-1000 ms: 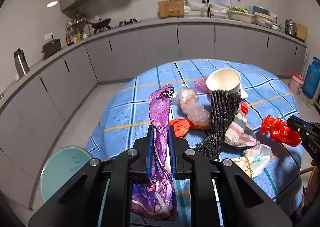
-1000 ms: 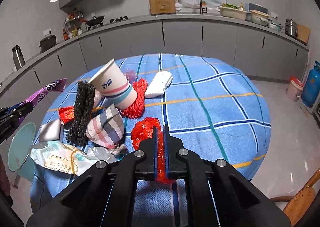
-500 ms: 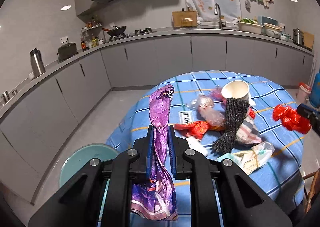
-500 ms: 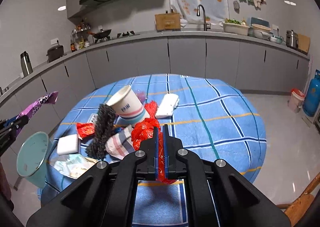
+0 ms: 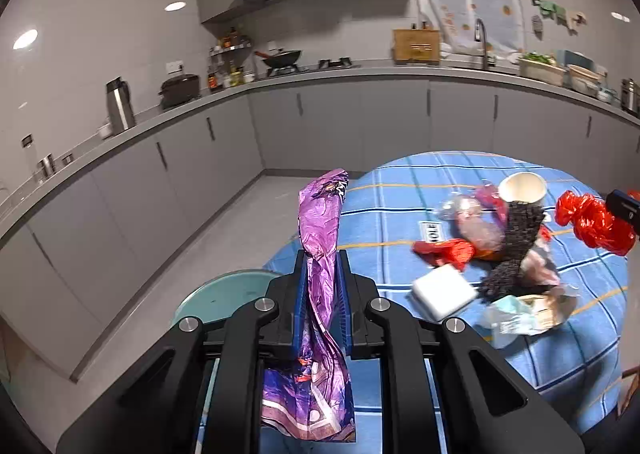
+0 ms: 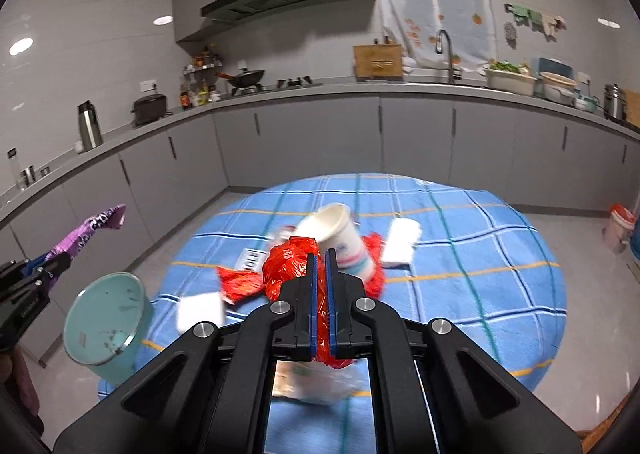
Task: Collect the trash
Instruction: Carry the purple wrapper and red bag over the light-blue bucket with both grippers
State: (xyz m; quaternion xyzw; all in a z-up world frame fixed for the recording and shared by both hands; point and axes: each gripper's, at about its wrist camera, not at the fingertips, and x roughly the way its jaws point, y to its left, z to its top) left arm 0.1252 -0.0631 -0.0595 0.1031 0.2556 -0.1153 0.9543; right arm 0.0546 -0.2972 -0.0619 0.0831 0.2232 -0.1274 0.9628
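Left gripper is clamped on a purple foil wrapper, held above the floor just beside the teal trash bin. Right gripper is clenched on a red plastic bag, raised over the blue checked tablecloth. Beyond lie a tipped paper cup and other litter.

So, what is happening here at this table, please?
A person is collecting trash with two handheld grippers. The left gripper is shut on a purple wrapper, and the right gripper is shut on a red plastic bag. A teal bin stands beside the table, where a paper cup and other litter lie.
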